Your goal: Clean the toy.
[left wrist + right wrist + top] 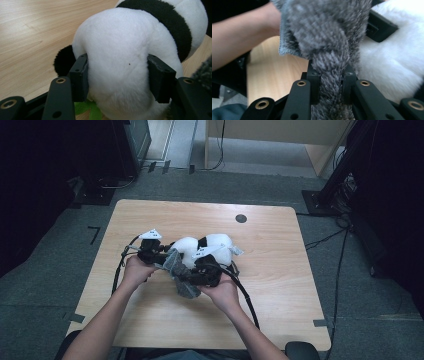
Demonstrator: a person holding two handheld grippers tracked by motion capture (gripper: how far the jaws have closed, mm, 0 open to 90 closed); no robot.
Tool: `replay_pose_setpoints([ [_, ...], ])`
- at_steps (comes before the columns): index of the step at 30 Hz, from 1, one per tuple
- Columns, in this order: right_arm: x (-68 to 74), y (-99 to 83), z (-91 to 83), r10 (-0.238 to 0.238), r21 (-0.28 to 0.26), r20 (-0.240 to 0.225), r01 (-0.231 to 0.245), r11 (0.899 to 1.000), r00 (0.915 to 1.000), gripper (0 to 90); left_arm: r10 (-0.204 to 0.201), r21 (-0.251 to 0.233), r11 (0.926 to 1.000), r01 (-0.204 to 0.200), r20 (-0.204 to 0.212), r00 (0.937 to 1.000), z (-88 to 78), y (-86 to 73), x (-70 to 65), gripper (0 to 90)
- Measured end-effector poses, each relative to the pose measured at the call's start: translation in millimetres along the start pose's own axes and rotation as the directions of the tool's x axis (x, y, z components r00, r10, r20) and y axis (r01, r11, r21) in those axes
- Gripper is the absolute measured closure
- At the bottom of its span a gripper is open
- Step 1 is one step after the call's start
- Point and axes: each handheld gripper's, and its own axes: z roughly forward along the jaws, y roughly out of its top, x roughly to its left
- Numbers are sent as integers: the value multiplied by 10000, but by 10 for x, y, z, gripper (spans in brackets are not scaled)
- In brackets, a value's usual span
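Observation:
A white and black plush panda [212,247] lies near the middle of the wooden table [270,245]. My left gripper [156,254] is shut on the panda's white body [117,62], both pads pressed into the fur; a bit of green shows under it. My right gripper [192,275] is shut on a fuzzy grey cloth [329,45], bunched between its jaws and hanging against the panda's white fur [392,60]. In the high view the grey cloth [177,270] sits between the two grippers, partly draped over the panda's near side.
A round dark grommet [241,218] sits in the table's far part. Cables [247,300] trail from both grippers toward the near edge. Dark equipment stands on the floor at the left and right, a wooden cabinet at the back.

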Motion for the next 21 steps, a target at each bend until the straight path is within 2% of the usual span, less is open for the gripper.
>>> replay_pose_setpoints([
  [2, -76, -26, 74, -16, 80, 299, 13, 10000, 9996, 746, 13, 16, 10000, -13, -19, 10000, 0, 0, -2, 428],
  [5, -202, -84, 130, 201, 113, 194, -203, 9997, 9996, 750, 75, 100, 9999, -73, -207, 9998, 5, -2, -15, 428],
  [8, -238, -107, 96, -17, 307, 568, 0, 9995, 9984, 752, 296, 209, 9994, -287, -458, 9985, 14, 4, -39, 434],
  [11, -251, -113, 13, -19, 431, 951, -22, 9991, 9955, 747, 349, 259, 9991, -339, -407, 9986, 9, 1, -36, 441],
  [15, -300, -116, -131, 33, 332, 1371, -79, 9994, 9905, 746, 401, 277, 9988, -391, -371, 9985, 5, -1, -32, 444],
  [21, -394, -148, -326, 458, 182, 1704, -496, 9986, 9843, 745, 386, 266, 9989, -378, -308, 9988, 1, -4, -25, 444],
])
